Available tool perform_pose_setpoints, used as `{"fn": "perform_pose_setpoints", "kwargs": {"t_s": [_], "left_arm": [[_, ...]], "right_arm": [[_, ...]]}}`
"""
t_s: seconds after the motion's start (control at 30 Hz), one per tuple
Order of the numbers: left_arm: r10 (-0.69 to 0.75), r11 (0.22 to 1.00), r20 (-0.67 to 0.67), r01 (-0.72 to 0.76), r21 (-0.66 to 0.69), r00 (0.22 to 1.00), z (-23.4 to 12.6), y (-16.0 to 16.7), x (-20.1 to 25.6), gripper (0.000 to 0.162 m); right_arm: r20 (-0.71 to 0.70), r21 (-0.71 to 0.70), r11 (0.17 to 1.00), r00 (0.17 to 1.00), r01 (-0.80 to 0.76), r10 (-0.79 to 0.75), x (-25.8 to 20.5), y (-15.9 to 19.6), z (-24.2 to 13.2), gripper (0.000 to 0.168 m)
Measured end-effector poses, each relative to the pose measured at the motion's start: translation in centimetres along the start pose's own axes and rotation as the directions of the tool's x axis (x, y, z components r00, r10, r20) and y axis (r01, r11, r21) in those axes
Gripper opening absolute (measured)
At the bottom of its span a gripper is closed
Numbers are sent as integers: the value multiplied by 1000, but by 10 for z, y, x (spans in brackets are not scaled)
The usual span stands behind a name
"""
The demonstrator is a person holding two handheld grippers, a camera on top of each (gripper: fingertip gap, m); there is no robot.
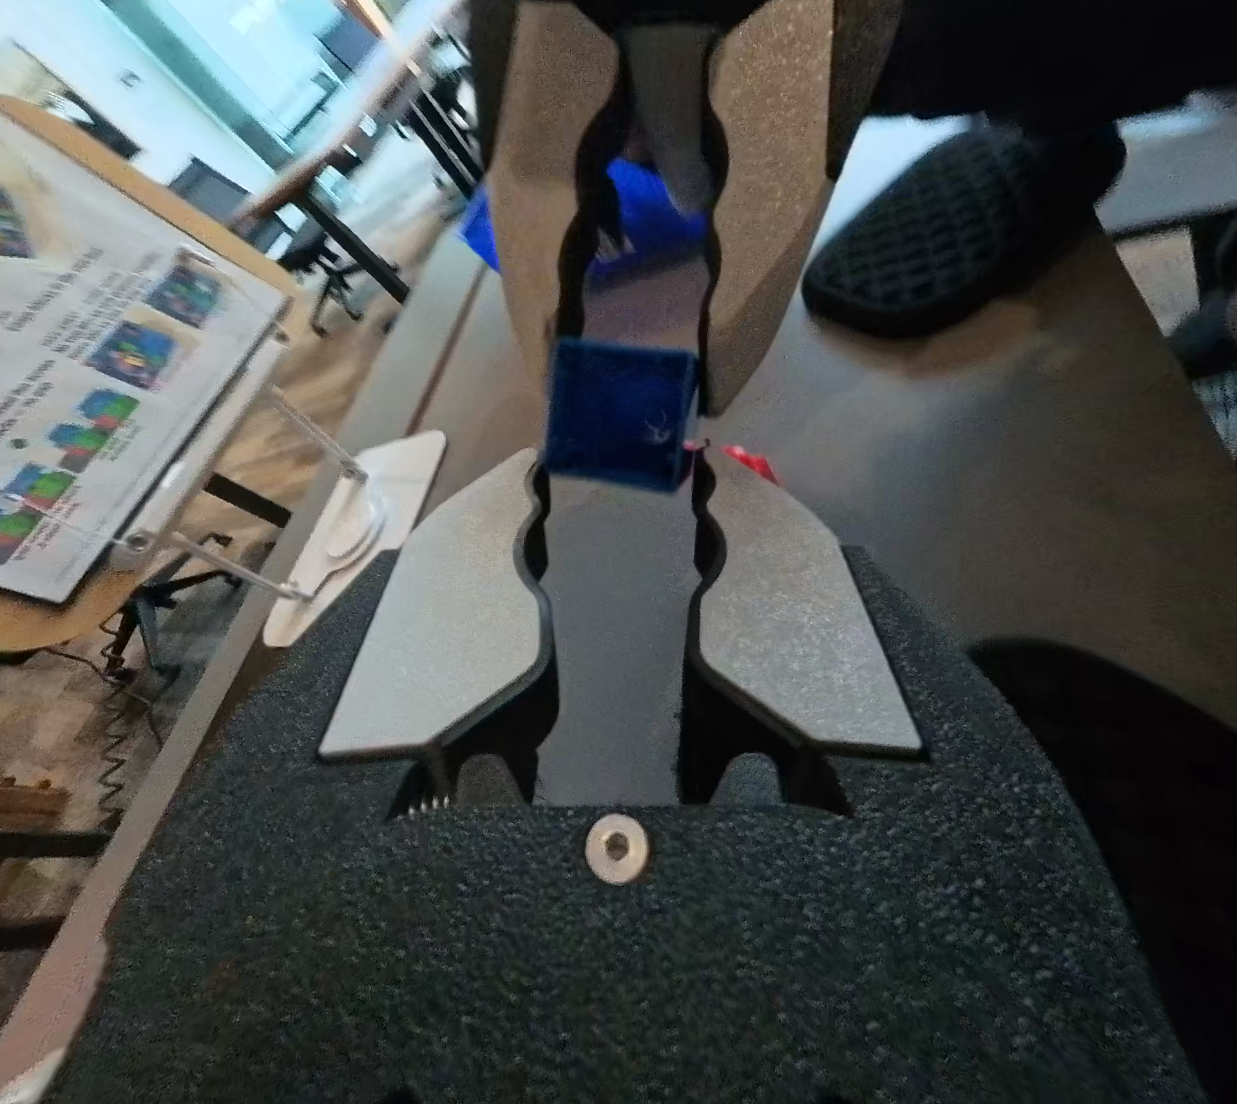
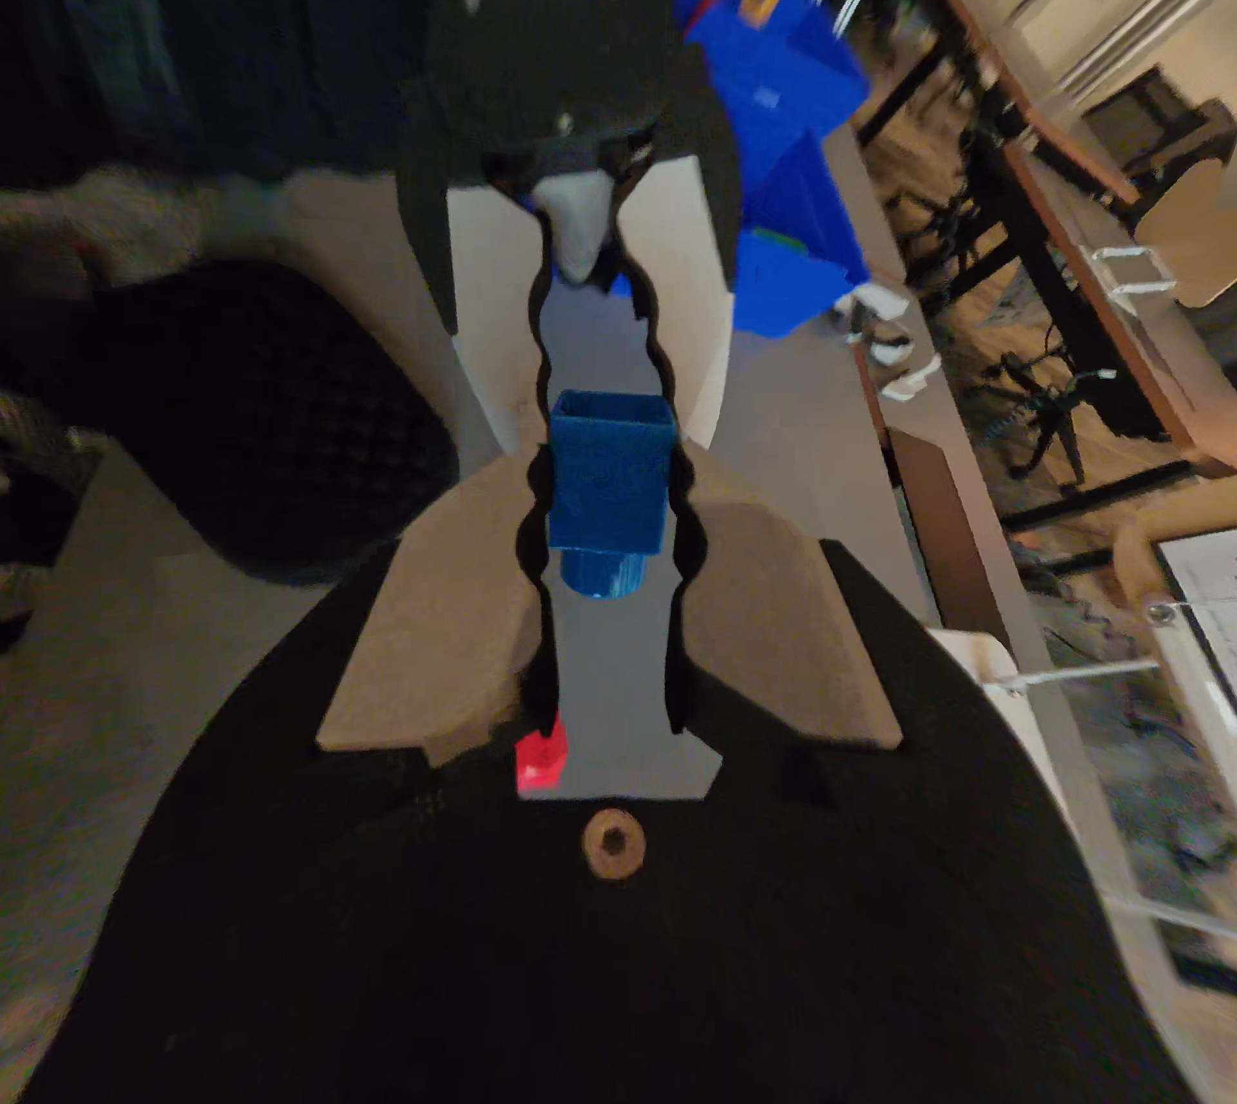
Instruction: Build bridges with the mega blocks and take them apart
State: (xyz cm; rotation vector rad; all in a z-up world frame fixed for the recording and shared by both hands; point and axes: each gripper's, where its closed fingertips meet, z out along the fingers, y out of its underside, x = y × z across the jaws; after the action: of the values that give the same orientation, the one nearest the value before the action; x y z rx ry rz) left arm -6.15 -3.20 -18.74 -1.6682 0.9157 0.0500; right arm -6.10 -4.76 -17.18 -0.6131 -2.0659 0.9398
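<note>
A small blue block (image 1: pixel 619 413) with one stud is held in the air between both grippers, which meet tip to tip. In the right wrist view my right gripper (image 2: pixel 609 469) is shut on the blue block (image 2: pixel 609 483), stud end towards the camera. My left gripper (image 1: pixel 619 463) has its jaws one block-width apart and its tips pressed on the block's open end. The left gripper also shows from the top of the right wrist view (image 2: pixel 606 396). The right gripper shows from the top of the left wrist view (image 1: pixel 636 382). A red block (image 1: pixel 753 463) lies on the table below, also in the right wrist view (image 2: pixel 541 761).
The grey table (image 1: pixel 937 503) lies under the grippers. A black mesh object (image 1: pixel 957 229) rests on it beside them. Blue bins (image 2: pixel 770 68) stand farther back. A clear sign stand with a printed sheet (image 1: pixel 100 369) is at the table's edge, next to a white base plate (image 1: pixel 361 530). Only a small space, under 4 cm, lies between the two pairs of fingers.
</note>
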Motion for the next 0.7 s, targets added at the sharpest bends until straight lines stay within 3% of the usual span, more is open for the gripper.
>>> {"fn": "perform_pose_setpoints", "kwargs": {"t_s": [0.1,0.17,0.23,0.3,0.37,0.47,0.63,0.7], "left_arm": [[-174,965,46,161,208,984,-8,-17,-10,50],[-321,882,14,294,368,947,-12,-32,-14,54],[-432,776,-37,393,493,901,-14,-44,-18,54],[-506,704,-77,462,540,859,-11,-50,-22,54],[-528,686,-94,489,539,844,-6,-51,-22,53],[-527,687,-120,504,524,842,-2,-53,-19,49],[-493,707,-125,480,520,861,-4,-56,-14,28],[-478,723,-113,464,512,871,-4,-55,-13,28]], "right_arm": [[33,317,926,978,-206,207,19,-25,-22,33],[121,513,785,935,-346,333,31,-38,-38,33],[202,619,653,892,-437,405,38,-41,-48,34],[248,658,583,868,-477,431,40,-41,-50,33],[256,670,566,865,-480,431,38,-42,-49,33],[266,683,551,866,-479,422,36,-45,-51,33],[273,691,535,862,-485,428,37,-45,-52,33],[283,694,527,859,-490,426,36,-44,-52,33]]}}
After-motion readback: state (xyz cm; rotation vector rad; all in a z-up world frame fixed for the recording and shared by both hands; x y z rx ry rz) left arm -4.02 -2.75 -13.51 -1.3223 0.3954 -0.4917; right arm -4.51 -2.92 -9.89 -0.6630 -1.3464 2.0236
